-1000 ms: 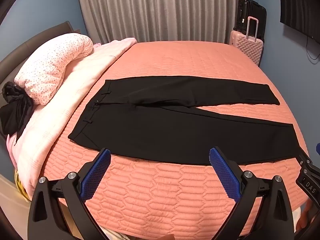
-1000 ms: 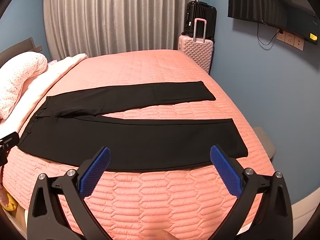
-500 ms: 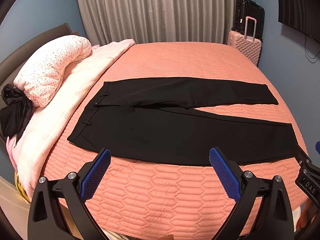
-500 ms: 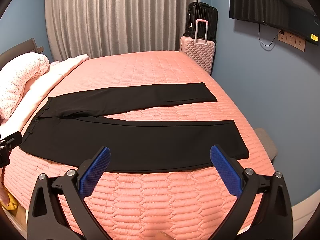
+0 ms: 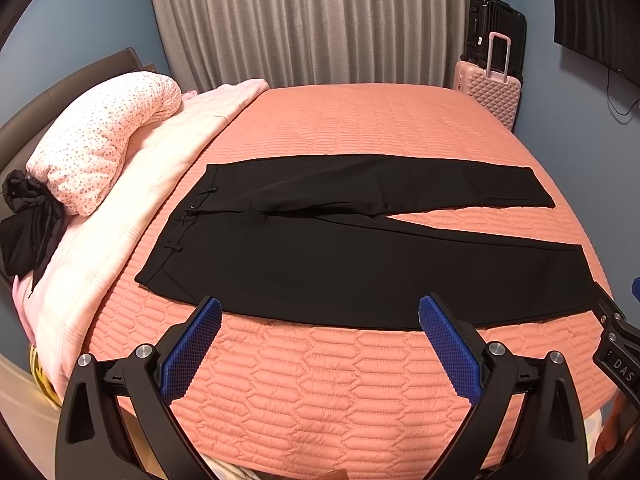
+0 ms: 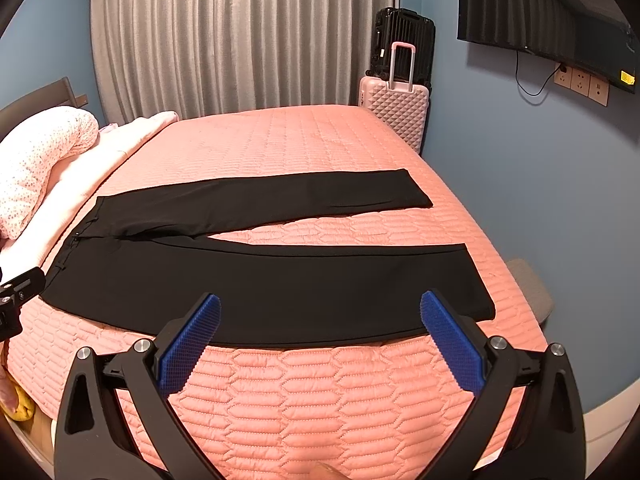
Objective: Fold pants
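Note:
Black pants (image 5: 340, 264) lie flat across the salmon quilted bed (image 5: 360, 120), waistband at the left, both legs spread apart toward the right. They also show in the right wrist view (image 6: 280, 280). My left gripper (image 5: 320, 312) is open and empty, hovering just short of the near leg's front edge, toward the waist end. My right gripper (image 6: 320, 312) is open and empty, above the near leg's front edge toward the hem. Part of the right gripper's body (image 5: 616, 344) shows at the right edge of the left wrist view.
A dotted pink pillow (image 5: 104, 140) and a pale pink blanket (image 5: 132, 200) lie along the bed's left side, with a black garment (image 5: 28, 232) beside them. A pink suitcase (image 6: 396, 112) and a black one (image 6: 400, 36) stand by the curtain. A grey stool (image 6: 528, 284) sits at the right.
Both grippers have drifted slightly back and up from the bed, so the pants sit a bit lower in view. The pants have not moved and both grippers stay open.

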